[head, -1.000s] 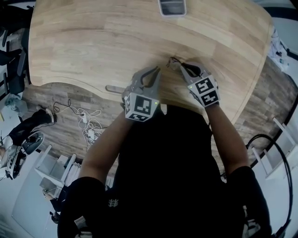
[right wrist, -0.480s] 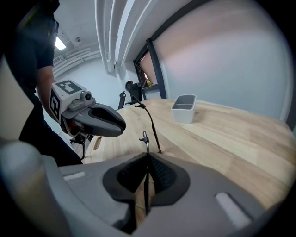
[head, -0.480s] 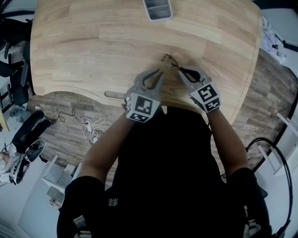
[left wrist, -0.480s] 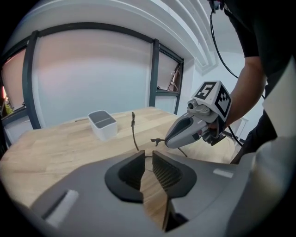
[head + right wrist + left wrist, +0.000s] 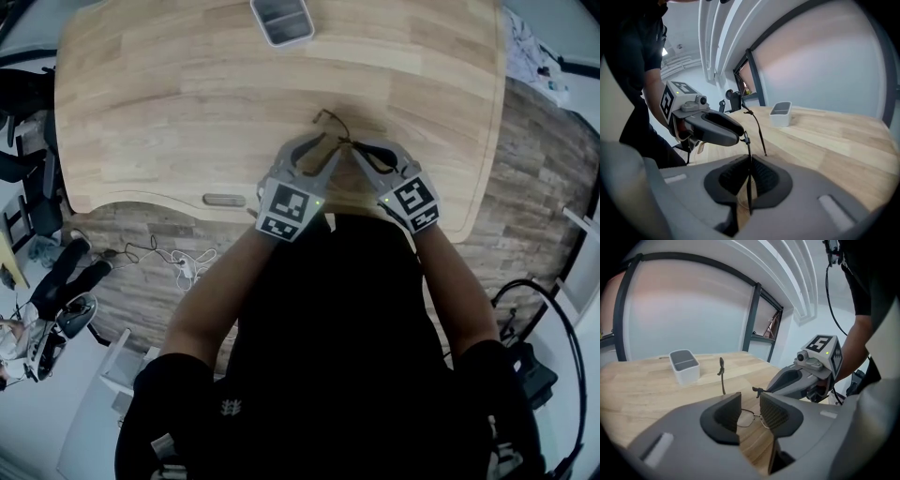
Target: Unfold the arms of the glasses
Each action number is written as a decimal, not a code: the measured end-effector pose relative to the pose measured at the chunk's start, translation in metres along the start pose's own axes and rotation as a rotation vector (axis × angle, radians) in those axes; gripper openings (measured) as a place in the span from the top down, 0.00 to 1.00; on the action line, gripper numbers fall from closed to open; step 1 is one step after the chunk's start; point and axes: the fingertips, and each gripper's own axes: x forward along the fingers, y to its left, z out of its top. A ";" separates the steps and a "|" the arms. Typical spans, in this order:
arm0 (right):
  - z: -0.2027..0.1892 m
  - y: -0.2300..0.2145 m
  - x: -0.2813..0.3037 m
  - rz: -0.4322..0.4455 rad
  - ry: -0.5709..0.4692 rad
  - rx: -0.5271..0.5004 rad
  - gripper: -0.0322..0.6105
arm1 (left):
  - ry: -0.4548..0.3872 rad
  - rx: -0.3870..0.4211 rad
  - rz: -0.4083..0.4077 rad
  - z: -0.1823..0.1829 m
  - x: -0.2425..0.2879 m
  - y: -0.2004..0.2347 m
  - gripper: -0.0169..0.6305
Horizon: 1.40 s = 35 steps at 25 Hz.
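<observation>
Head view: right claw (image 5: pixel 359 152) pinches glasses (image 5: pixel 331 121) arm.

Grey left tool (image 5: pixel 322 145) and right tool (image 5: pixel 358 150), with black-and-white marker cubes (image 5: pixel 284 211); pale wood-grain surface (image 5: pixel 169 112); glasses (image 5: pixel 746 418) probably dark-framed; white-grey tray (image 5: pixel 281 21).

Soft, even, diffuse indoor light, pretty bright on the wooden table (image 5: pixel 187 103), whose edges curve in the head view. Both gripper views bend heavily fisheye-style with black corners, nearest foreground goes slightly soft, and the person's black shirt (image 5: pixel 328 356) swallows all detail
</observation>
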 end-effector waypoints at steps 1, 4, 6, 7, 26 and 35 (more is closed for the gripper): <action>-0.001 0.000 -0.002 -0.002 -0.006 0.003 0.92 | 0.001 -0.003 -0.009 0.000 0.003 -0.002 0.77; -0.002 0.002 -0.006 0.004 -0.017 -0.001 0.92 | -0.007 -0.019 -0.019 0.003 0.008 -0.006 0.77; -0.005 0.002 -0.009 0.005 -0.021 -0.002 0.92 | -0.014 -0.034 -0.024 0.004 0.010 -0.010 0.77; -0.006 0.002 -0.010 0.005 -0.022 -0.002 0.92 | -0.015 -0.042 -0.028 0.004 0.011 -0.012 0.77; -0.015 -0.001 -0.022 -0.009 -0.033 0.019 0.92 | -0.038 -0.038 -0.119 0.017 0.020 -0.038 0.88; -0.009 -0.005 -0.033 -0.008 -0.079 0.053 0.92 | -0.033 -0.007 -0.150 0.023 0.021 -0.045 0.91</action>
